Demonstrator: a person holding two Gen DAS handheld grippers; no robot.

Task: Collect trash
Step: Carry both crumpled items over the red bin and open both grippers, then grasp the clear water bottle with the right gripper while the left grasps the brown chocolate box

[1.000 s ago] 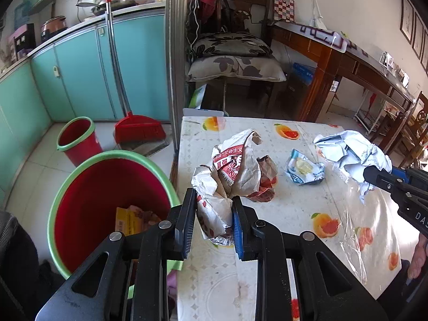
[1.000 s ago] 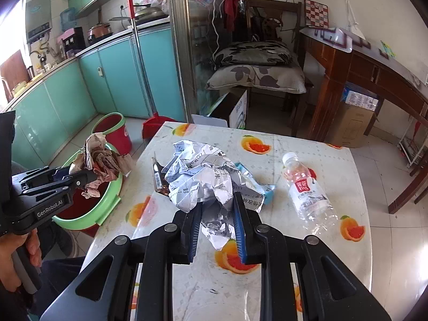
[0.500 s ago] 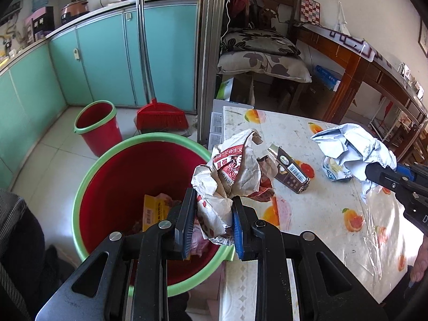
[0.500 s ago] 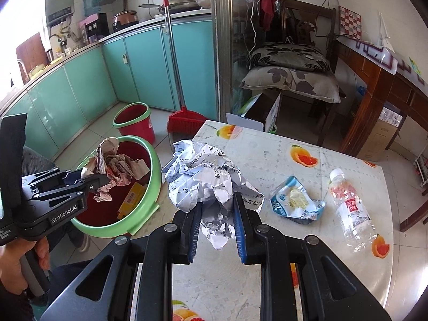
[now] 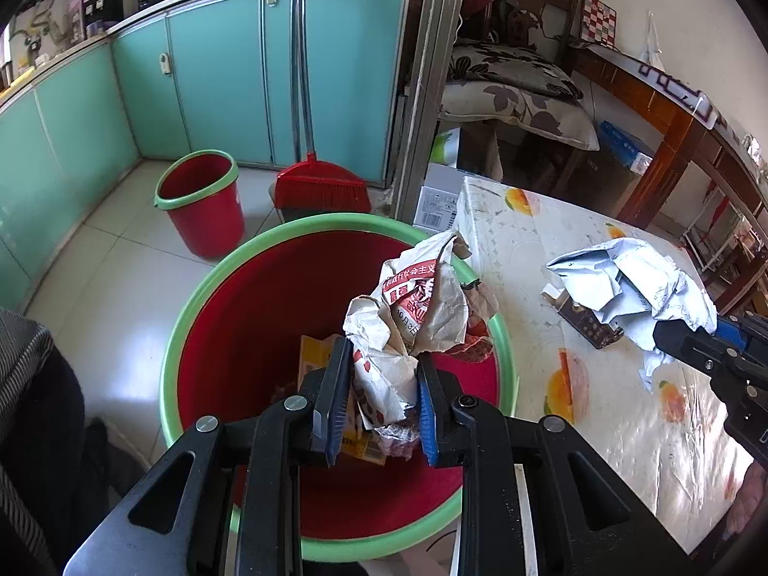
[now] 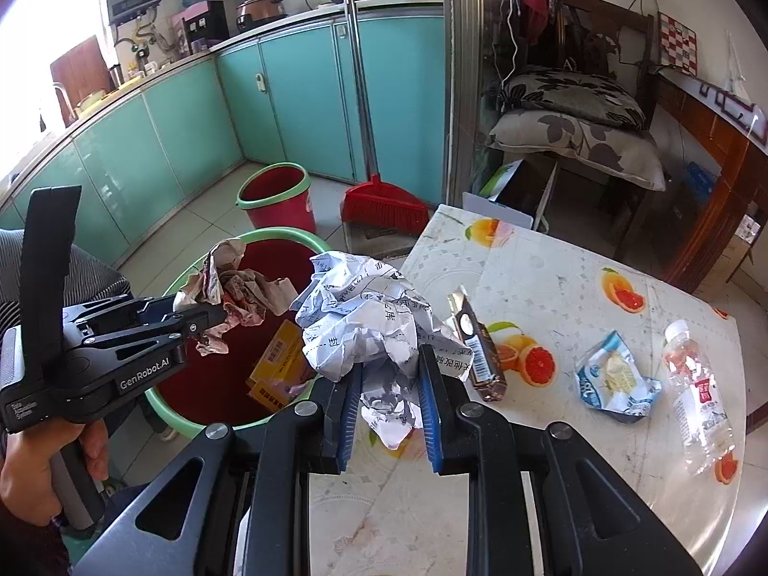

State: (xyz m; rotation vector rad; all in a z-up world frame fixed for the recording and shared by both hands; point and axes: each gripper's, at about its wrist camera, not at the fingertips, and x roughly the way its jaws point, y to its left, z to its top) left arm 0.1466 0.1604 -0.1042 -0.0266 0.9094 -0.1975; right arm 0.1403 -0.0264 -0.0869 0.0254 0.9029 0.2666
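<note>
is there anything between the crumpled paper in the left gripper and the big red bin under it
Nothing visible. The left gripper holds the crumpled red-print paper right over the open mouth of the big red bin, which has no lid and only some trash at its bottom.

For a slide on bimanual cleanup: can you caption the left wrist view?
Left gripper holds crumpled brown paper over the big red bin.

Crumpled paper wad (image 5: 422, 307) — glossy plastic tablecloth (image 6: 552, 278), plastic basin (image 5: 269, 249).
</note>
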